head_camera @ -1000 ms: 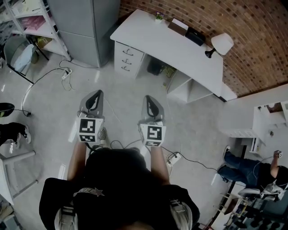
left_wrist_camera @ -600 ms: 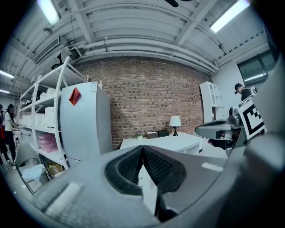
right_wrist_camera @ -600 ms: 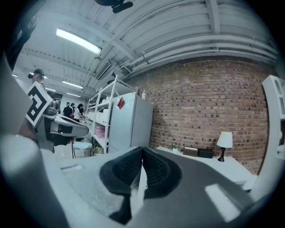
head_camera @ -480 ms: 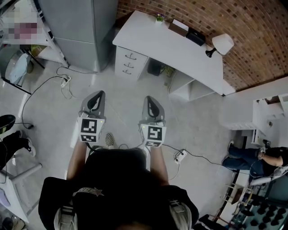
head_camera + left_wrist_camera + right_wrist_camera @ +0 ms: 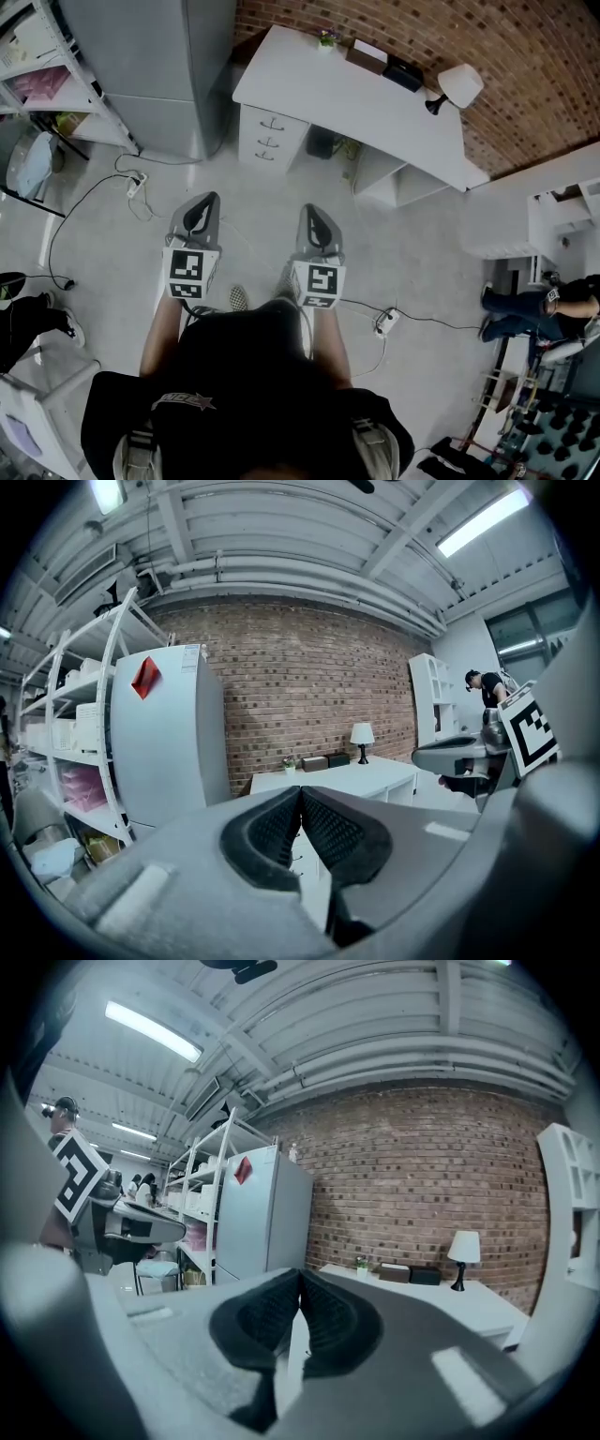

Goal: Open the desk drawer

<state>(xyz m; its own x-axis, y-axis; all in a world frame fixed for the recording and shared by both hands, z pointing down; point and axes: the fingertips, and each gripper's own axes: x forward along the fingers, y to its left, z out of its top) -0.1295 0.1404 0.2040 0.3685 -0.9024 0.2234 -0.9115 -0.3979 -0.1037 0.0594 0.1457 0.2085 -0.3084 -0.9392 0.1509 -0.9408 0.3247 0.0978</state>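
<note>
**White desk across the room, drawers shut, both grippers closed on nothing**

Seen from the head view, the desk stands against the brick wall, well ahead of the person across a grey floor. The drawer stack sits under the desk's left end. It has three drawers one above the other, each with a small dark handle, all flush and closed. On top there's a lamp with a white shade towards the right, plus a dark box and a little plant along the back edge.

Now the left gripper and the right gripper. They're held out side by side in front of the person, both pointing roughly at the desk and well apart from it. The jaws on each are pressed together with nothing between them (both gripper views show the ribbed pads meeting right at the tip).

Other stuff: a tall grey fridge stands just left of the desk, and a white shelf rack further left. A power strip with its cable lies on the floor near the right gripper. Another person is at the right edge.
</note>
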